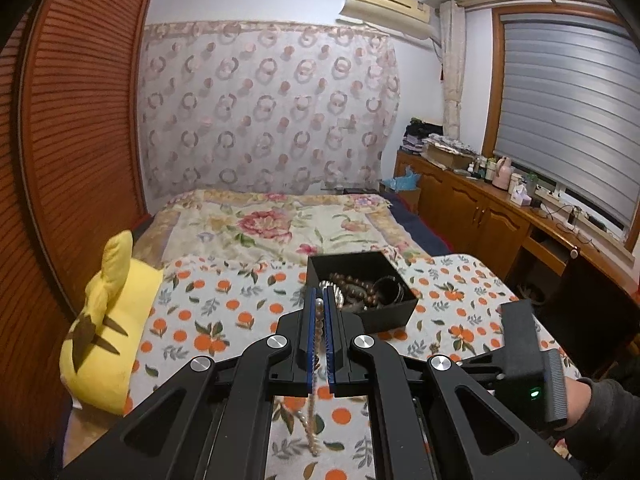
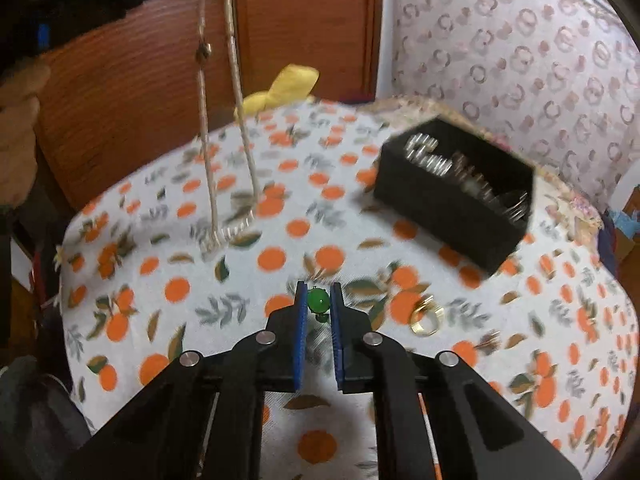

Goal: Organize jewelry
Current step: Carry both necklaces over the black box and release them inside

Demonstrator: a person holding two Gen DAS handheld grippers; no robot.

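My left gripper (image 1: 319,294) is shut on a pearl necklace (image 1: 311,420), which hangs down below the fingers above the orange-print cloth. The same necklace (image 2: 230,128) shows in the right wrist view, hanging in a long loop whose bottom touches the cloth. A black box (image 1: 362,284) with bead bracelets and bangles sits just beyond the left fingertips; it also shows in the right wrist view (image 2: 452,200). My right gripper (image 2: 319,294) is shut on a green bead piece (image 2: 318,300) just above the cloth. A gold ring (image 2: 426,320) lies to its right.
A yellow plush toy (image 1: 106,332) lies at the table's left edge. The table with the orange-print cloth (image 2: 160,280) stands against a bed (image 1: 272,224). A wooden sideboard (image 1: 480,208) runs along the right wall. The right gripper's body (image 1: 528,360) is low on the right.
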